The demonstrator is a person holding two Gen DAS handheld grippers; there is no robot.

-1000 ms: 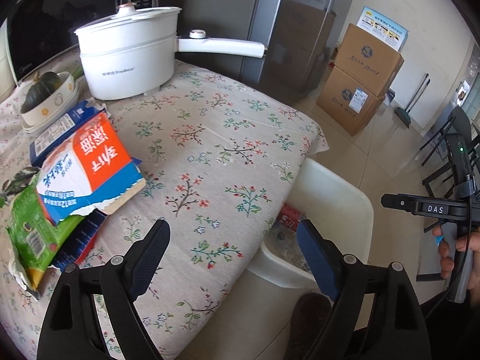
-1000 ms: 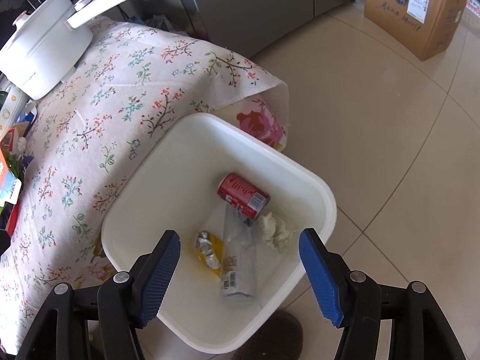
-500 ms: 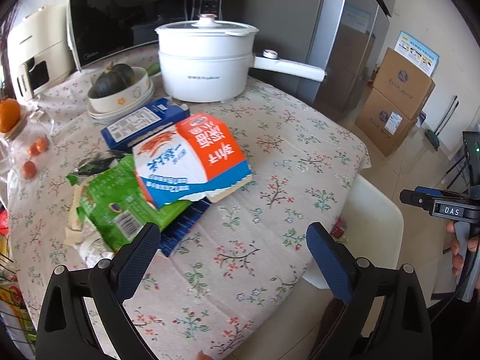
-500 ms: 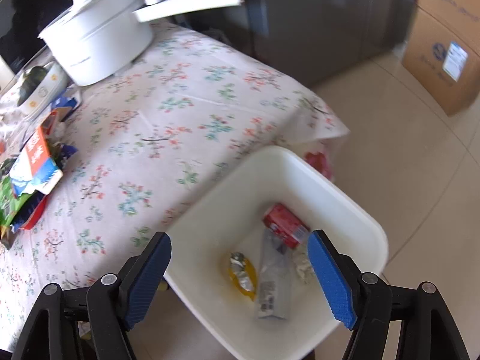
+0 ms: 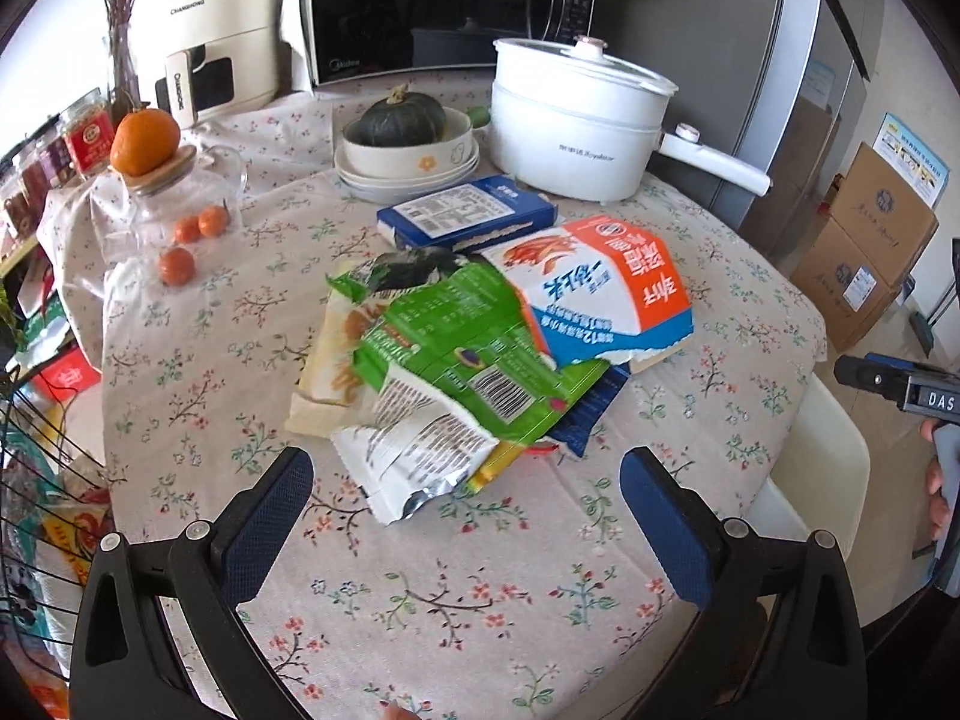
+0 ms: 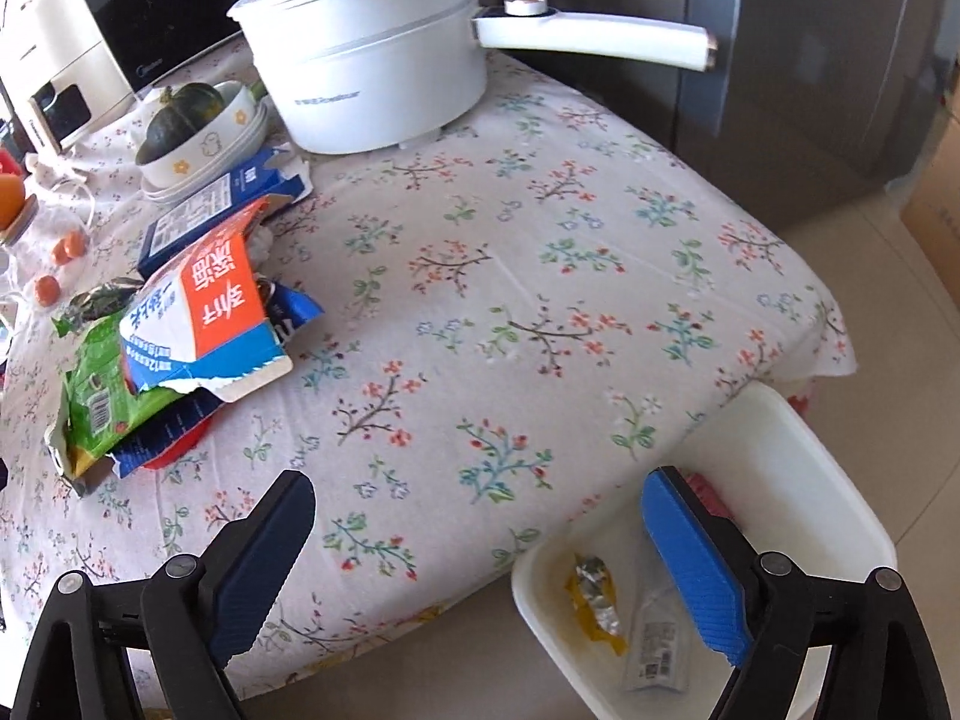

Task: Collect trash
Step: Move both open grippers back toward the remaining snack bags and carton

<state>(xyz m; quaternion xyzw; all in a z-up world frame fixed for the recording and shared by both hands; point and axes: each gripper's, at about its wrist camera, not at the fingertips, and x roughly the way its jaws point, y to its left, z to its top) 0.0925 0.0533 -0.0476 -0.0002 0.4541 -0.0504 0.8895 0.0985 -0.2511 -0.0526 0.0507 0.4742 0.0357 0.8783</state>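
A pile of trash lies on the floral table: a green wrapper (image 5: 456, 354) (image 6: 99, 402), an orange, white and blue carton (image 5: 606, 294) (image 6: 204, 318), and a blue box (image 5: 468, 216) (image 6: 210, 204). My left gripper (image 5: 468, 516) is open and empty, just in front of the pile. My right gripper (image 6: 480, 540) is open and empty above the table's front edge. The white bin (image 6: 774, 480) (image 5: 822, 450) stands beside the table and holds a yellow wrapper (image 6: 591, 600) and a clear packet (image 6: 657, 648).
A white pot (image 5: 576, 120) (image 6: 372, 54) with a long handle, a bowl with a green squash (image 5: 405, 132), a glass jar with oranges (image 5: 174, 204) and a microwave (image 5: 444, 6) stand at the back. Cardboard boxes (image 5: 870, 246) sit on the floor at right.
Both grippers swung left from the bin toward the table. The trash pile has come to the centre of the left view. Both stay open.
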